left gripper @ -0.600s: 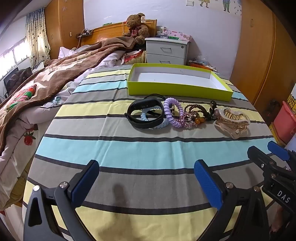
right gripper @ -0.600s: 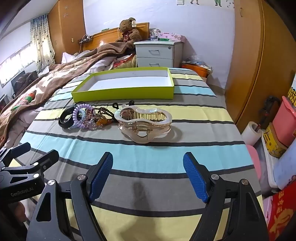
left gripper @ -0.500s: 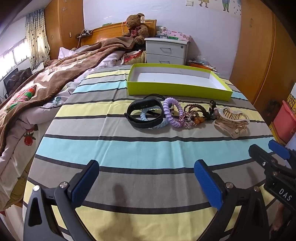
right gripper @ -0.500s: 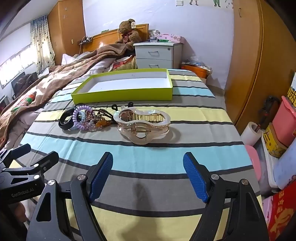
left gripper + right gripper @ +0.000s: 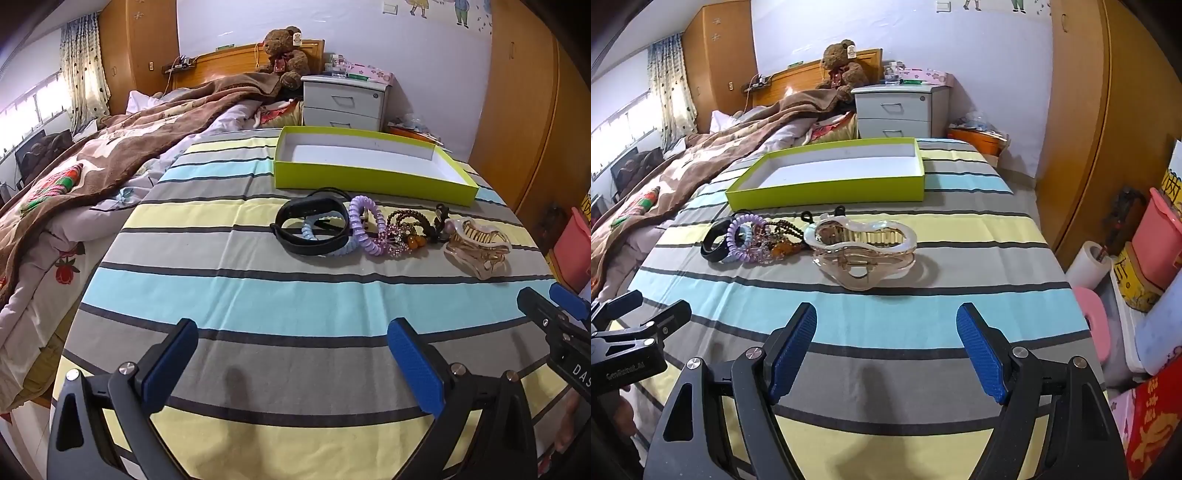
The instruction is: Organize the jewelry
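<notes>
Tools, left tool (image 5: 291,365) and right tool (image 5: 886,350), hung released; right should straddle hair claw (image 5: 862,254) just ahead, then box (image 5: 827,188) beyond.

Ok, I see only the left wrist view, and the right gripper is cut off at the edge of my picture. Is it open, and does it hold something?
Observer: In the right wrist view the right gripper is open, with nothing between its pads.
Operator: What lies in front of it?
Observer: The clear hair clip lies almost straight ahead of it, on the near side of the green box.
Operator: Is anything standing beside the table on that side?
Observer: Yes, a white paper roll stands upright past the table's right edge.
</notes>
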Demonstrator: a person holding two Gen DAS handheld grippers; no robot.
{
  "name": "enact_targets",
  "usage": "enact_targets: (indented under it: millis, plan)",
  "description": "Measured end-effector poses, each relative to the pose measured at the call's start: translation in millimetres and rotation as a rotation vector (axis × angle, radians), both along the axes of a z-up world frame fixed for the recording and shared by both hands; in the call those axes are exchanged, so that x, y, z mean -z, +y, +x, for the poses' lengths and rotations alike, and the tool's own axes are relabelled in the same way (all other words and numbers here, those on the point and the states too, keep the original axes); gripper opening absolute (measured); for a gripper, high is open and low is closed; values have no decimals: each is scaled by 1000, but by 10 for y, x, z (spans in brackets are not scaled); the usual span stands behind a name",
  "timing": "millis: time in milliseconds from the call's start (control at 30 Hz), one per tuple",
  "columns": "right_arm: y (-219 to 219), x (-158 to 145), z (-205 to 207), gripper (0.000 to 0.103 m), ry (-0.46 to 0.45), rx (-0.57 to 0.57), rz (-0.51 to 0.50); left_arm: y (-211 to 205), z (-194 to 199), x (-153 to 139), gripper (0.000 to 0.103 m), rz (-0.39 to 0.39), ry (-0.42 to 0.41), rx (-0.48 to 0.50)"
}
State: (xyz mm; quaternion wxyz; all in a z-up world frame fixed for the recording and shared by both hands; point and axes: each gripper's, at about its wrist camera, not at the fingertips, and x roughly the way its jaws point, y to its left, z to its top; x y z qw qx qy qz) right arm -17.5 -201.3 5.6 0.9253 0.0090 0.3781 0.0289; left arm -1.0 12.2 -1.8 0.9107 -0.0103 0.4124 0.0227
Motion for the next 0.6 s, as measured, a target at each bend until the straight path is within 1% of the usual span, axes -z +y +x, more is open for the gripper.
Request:
enact_targets:
  millis: [600]
  plan:
    - [114,-23,-11,78,-15,-31,-1,58,-33,-33,103,-3,-9,-18]
